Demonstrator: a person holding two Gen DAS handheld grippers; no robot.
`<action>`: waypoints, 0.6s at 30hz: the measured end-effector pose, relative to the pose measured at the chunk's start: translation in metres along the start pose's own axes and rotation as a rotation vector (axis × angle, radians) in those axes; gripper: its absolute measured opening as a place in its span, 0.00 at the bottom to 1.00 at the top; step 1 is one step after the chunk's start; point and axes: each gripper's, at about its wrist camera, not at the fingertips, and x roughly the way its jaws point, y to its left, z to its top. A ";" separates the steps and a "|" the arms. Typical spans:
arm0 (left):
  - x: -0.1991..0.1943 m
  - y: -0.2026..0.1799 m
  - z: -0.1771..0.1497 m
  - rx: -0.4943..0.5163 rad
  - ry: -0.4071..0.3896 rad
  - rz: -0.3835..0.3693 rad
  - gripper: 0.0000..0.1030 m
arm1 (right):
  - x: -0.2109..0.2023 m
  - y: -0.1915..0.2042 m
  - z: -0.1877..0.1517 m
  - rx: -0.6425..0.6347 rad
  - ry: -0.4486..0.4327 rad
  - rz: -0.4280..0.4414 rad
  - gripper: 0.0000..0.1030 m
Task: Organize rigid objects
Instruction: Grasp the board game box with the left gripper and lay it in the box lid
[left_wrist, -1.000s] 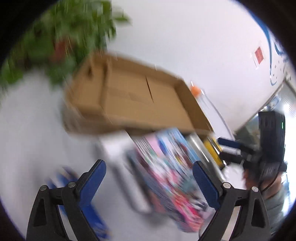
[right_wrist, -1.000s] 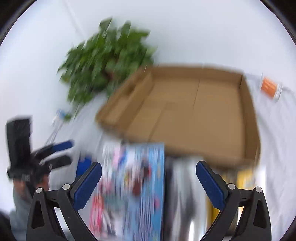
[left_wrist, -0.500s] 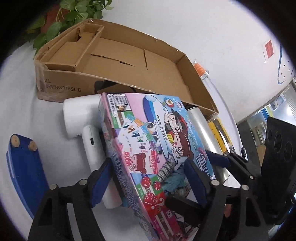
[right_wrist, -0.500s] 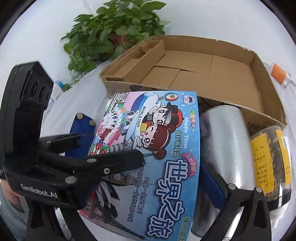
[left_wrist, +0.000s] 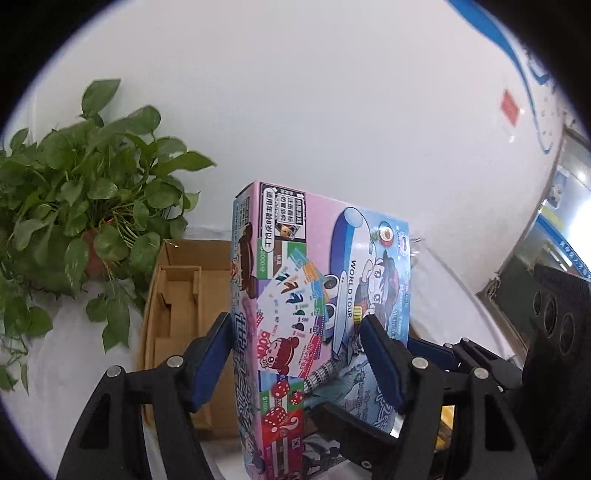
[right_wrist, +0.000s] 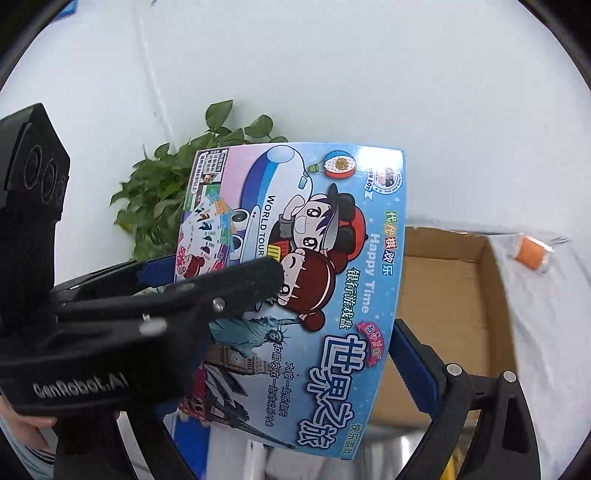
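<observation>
Pink-and-blue cartoon-printed game box (left_wrist: 317, 295)

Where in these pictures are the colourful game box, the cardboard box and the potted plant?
Game box (right_wrist: 332, 295): right wrist view, on its blue printed front.
Cardboard box (right_wrist: 443, 306): right wrist view, on its bare inner floor.
Potted plant (left_wrist: 92, 177): left wrist view, on its green leaves.

**What we can read**

On the game box (right_wrist: 295, 258) we read "WORLD TOUR" along the painted aeroplane, "Happy Time" down the blue face, and large Chinese characters, 世界之旅. The play-money notes printed on it show "$1000" and "$500", and a big red "500" sits near them. On the black body of the left gripper (right_wrist: 207, 273) we read "GenRobot.AI" in pale letters.
</observation>
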 end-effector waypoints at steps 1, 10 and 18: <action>0.022 0.006 0.009 -0.003 0.028 0.008 0.67 | 0.017 -0.008 0.007 0.022 0.025 0.022 0.93; 0.191 0.079 -0.045 -0.145 0.425 0.049 0.65 | 0.169 -0.059 -0.036 0.184 0.406 -0.003 0.95; 0.126 0.072 -0.046 -0.082 0.274 0.018 0.59 | 0.153 -0.067 -0.038 0.157 0.445 0.061 0.98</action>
